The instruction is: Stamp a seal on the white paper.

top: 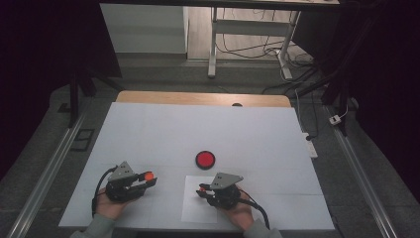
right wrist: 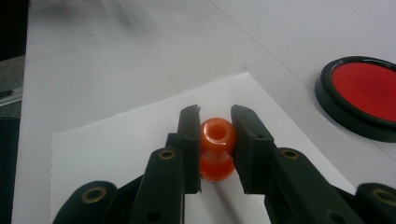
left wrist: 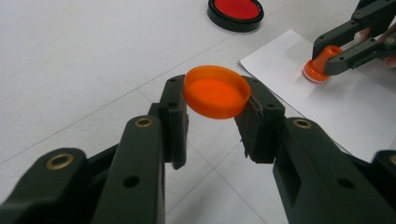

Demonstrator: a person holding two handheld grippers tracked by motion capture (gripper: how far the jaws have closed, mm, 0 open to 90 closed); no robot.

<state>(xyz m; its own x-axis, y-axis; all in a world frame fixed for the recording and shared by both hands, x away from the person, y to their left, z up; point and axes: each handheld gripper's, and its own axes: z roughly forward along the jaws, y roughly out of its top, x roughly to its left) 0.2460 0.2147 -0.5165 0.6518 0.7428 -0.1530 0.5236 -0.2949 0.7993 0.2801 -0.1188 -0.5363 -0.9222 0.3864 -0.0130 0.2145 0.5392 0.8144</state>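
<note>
Two tongs clamped, left tongs (left wrist: pixel 215 122) on orange cap (left wrist: pixel 216 91), right tongs (right wrist: pixel 215 148) on orange stamp (right wrist: pixel 216 148)

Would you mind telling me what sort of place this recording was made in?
Probably a lab or workshop recording station: a white-covered table, metal rails on the floor beside it, and loose cables under a desk behind.

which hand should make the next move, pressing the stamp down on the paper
Right. The right gripper is clamped on the orange stamp standing over the white paper; the left gripper just holds the orange cap.
</note>
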